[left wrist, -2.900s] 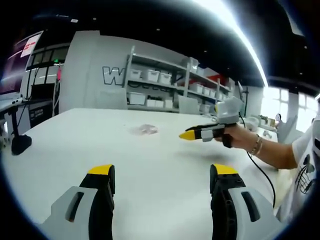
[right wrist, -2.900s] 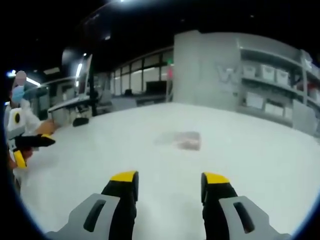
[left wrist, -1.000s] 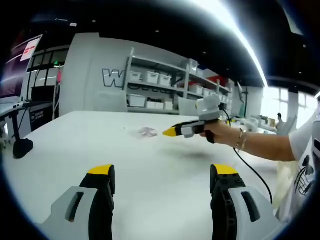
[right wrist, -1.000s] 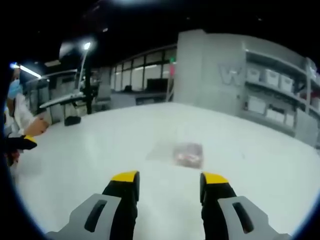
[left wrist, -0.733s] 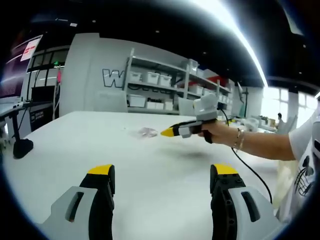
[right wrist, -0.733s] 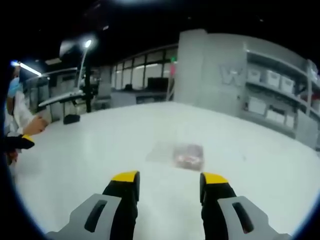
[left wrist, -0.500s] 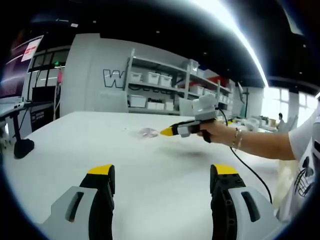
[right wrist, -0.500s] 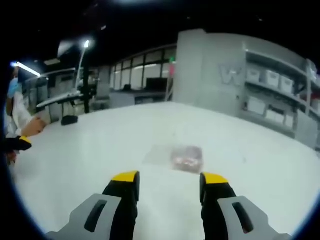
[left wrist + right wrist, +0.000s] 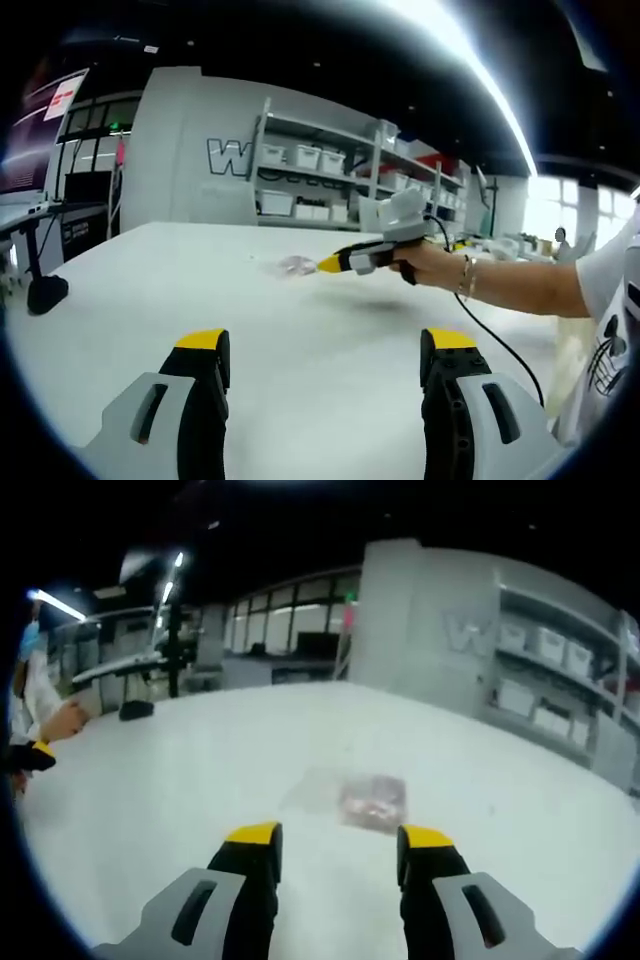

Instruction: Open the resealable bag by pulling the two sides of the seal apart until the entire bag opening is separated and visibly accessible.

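Right claw [image 9: 328, 845]: jaws standing parted in the right gripper view, yellow tips apart, nothing lying between them; it is hanging above the white surface [image 9: 180, 780] with the resealable bag [image 9: 352, 797] sitting just beyond the tips. Seen from the left gripper view, this claw [image 9: 330, 264] is pointing its yellow nose at the bag [image 9: 295, 265], very near it; whether it is touching cannot be told. Left claw [image 9: 325, 350]: jaws likewise standing wide, gripping nothing, hanging well back from the bag. Resealable bag: lying flat on the surface, clear film, something reddish showing inside toward one end; the seal edge is too blurred to pick out, and the mouth is reading as not yet opened. Beyond: shelving [image 9: 320, 170] carrying white bins, at the far wall. Hazards, as judged: the thin film is lying flush, so a tip coming in low is likely skidding the bag across the smooth surface instead of getting under an edge; a claw closing on both layers together is pinching the seal shut rather than taking one side; with the left claw far off, a one-sided pull is dragging or lifting the whole bag, and a sharp tug is risking spilled contents.
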